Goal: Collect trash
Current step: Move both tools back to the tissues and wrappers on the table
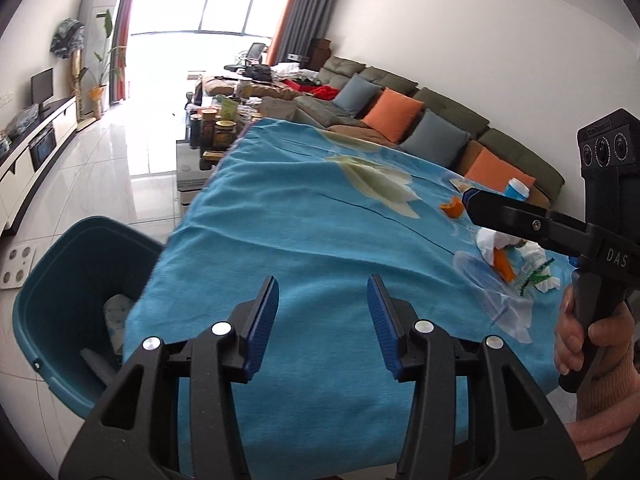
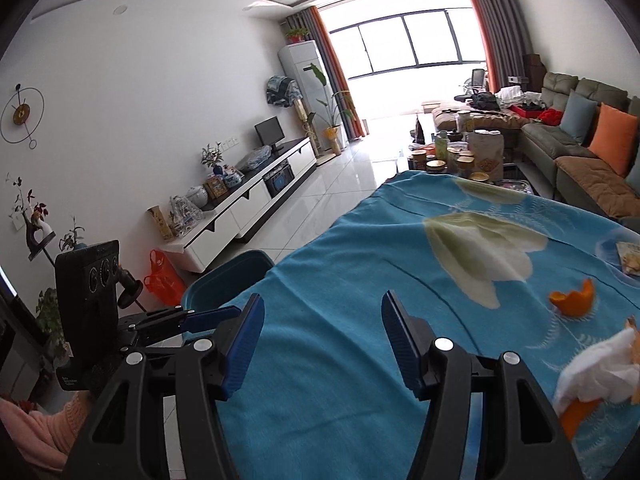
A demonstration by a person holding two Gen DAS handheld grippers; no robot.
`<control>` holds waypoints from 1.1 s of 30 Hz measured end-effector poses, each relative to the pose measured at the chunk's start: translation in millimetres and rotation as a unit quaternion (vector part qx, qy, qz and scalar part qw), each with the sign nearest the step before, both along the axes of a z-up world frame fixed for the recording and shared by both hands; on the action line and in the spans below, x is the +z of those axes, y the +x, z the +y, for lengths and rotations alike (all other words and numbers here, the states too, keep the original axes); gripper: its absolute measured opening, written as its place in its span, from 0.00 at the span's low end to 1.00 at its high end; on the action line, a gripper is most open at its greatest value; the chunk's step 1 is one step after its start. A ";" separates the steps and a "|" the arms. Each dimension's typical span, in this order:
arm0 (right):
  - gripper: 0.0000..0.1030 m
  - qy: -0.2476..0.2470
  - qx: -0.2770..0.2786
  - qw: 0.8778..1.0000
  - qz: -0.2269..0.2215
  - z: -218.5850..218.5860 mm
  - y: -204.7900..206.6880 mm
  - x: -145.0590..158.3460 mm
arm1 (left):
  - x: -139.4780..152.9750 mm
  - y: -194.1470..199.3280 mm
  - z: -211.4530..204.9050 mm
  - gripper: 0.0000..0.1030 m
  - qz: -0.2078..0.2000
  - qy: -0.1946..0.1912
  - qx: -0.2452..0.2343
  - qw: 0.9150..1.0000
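Scraps of trash are seen scattered on the right side of the desk, which is covered by a blue cloth with pale leaf prints. In the left wrist view, an orange peel lies at the right of the frame, and below it a crumpled white tissue is heaped with another strip of peel, a clear plastic wrapper and a green-and-white scrap. A blue and white cup stands behind them at the far edge of the desk.

In the right wrist view, the same curled peel is found at the right of the frame, with the tissue at the lower right and a small printed packet at the right edge.

A teal bin is placed on the floor just beside the desk, at the lower left of the left wrist view; something pale lies inside it. Its rim appears at the centre left of the right wrist view.

The left tongs are held over bare cloth near the bin with the jaws moderately apart and nothing between them. The right tongs are likewise spread fairly wide over bare cloth and empty. Each gripper is seen from the other's camera, gripped by a hand in a pink knitted sleeve.

A sofa with orange and grey cushions, a low white cabinet and a bright window make up the surroundings.
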State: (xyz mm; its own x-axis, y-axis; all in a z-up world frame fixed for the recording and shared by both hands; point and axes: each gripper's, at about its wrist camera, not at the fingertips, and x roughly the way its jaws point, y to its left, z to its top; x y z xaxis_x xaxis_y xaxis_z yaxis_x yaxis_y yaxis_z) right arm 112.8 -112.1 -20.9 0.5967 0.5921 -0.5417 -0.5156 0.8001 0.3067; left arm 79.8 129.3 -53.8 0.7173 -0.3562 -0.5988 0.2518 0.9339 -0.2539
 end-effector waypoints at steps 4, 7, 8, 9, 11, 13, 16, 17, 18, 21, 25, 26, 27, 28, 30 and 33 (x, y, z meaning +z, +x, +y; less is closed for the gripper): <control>0.57 0.003 -0.055 0.998 -0.005 -50.3 -13.4 -1.3 | 0.5 5.7 -44.6 0.44 -0.001 0.009 -0.047 0.999; 0.57 0.008 -0.096 0.995 -0.008 -84.0 -22.1 -0.8 | 1.3 11.2 -73.2 0.44 -0.002 0.016 -0.077 0.997; 0.57 0.007 -0.108 0.994 -0.010 -93.8 -24.8 -0.7 | 1.4 13.2 -80.4 0.44 -0.002 0.016 -0.086 0.996; 0.57 0.008 -0.121 0.993 -0.012 -104.4 -27.5 -0.2 | 1.9 15.9 -89.7 0.44 -0.001 0.017 -0.095 0.995; 0.57 0.006 -0.148 0.989 -0.018 -126.9 -32.6 0.8 | 3.3 23.1 -104.8 0.44 -0.001 0.018 -0.114 0.993; 0.57 0.007 -0.174 0.984 -0.020 -147.1 -36.4 0.4 | 4.5 29.2 -124.6 0.44 -0.003 0.023 -0.132 0.991; 0.57 0.009 -0.209 0.978 -0.019 -174.7 -38.8 -4.1 | 7.2 35.2 -147.9 0.44 -0.008 0.030 -0.159 0.987; 0.57 0.009 -0.219 0.975 -0.017 -182.1 -40.4 -6.3 | 7.9 37.6 -156.6 0.44 -0.009 0.033 -0.168 0.985; 0.57 0.010 -0.228 0.974 -0.015 -189.1 -40.9 -8.9 | 8.4 40.3 -165.6 0.44 -0.009 0.036 -0.174 0.984; 0.57 0.014 -0.243 0.970 -0.005 -204.5 -41.4 -17.8 | 7.7 47.7 -190.2 0.44 -0.011 0.046 -0.191 0.980; 0.57 0.019 -0.240 0.970 0.008 -211.8 -43.8 -26.7 | 7.5 56.0 -217.7 0.44 -0.015 0.063 -0.209 0.976; 0.57 0.022 -0.236 0.971 0.011 -211.6 -45.0 -28.8 | 7.4 59.1 -223.3 0.44 -0.015 0.067 -0.212 0.975; 0.57 0.025 -0.232 0.972 0.014 -212.5 -46.4 -30.7 | 6.5 62.4 -228.5 0.44 -0.013 0.071 -0.215 0.974; 0.57 0.027 -0.228 0.973 0.017 -212.5 -49.3 -31.9 | 5.0 66.0 -233.1 0.44 -0.010 0.073 -0.219 0.973; 0.57 0.032 -0.219 0.975 0.024 -210.7 -52.0 -36.2 | 2.2 73.1 -239.7 0.44 -0.005 0.078 -0.225 0.971; 0.57 0.037 -0.211 0.976 0.038 -209.1 -54.1 -43.5 | -4.2 83.3 -249.7 0.43 0.008 0.084 -0.233 0.969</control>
State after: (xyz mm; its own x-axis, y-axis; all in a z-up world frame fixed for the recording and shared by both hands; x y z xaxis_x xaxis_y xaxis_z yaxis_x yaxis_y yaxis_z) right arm 58.7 -321.2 -64.4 0.7559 0.3414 -0.5586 -0.1193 0.9108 0.3953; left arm 163.1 -120.3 -58.0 0.4918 -0.5357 -0.6864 0.6531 0.7483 -0.1161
